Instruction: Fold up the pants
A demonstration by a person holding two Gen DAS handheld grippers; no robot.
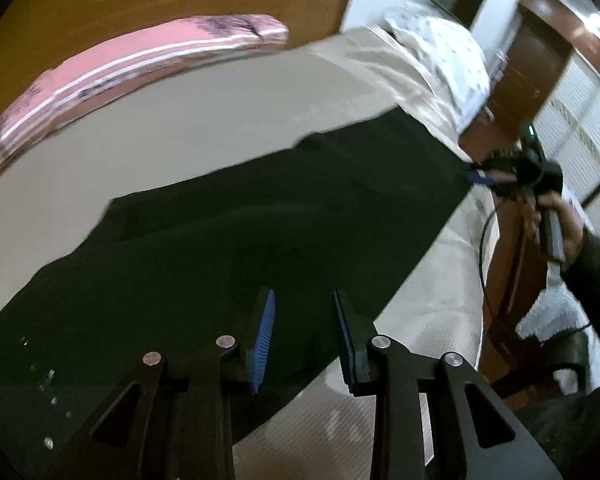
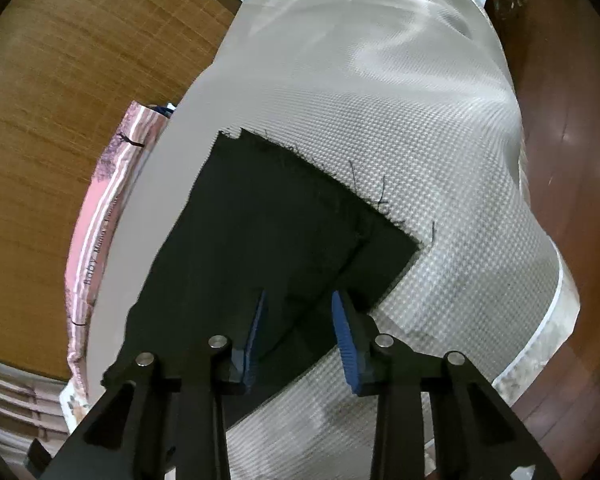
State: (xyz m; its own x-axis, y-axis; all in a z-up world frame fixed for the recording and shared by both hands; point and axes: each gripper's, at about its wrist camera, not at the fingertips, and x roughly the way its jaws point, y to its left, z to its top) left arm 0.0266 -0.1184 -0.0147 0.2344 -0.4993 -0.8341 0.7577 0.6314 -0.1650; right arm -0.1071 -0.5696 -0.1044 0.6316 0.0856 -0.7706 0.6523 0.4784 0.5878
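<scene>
Pink bedding seemingly along far edge.

Left claw angled downward, jaws parted, right claw likewise parted, gripped by a hand

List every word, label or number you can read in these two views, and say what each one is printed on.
"Baby": printed along the edge of the pink striped cloth beside the bed, seen in the right wrist view.
A second word follows it, starting "Ma", but it is too blurred to read.
Further lettering above that on the same cloth is too small to read.
Left wrist view: no readable text; the dark marks there are blurred.
</scene>
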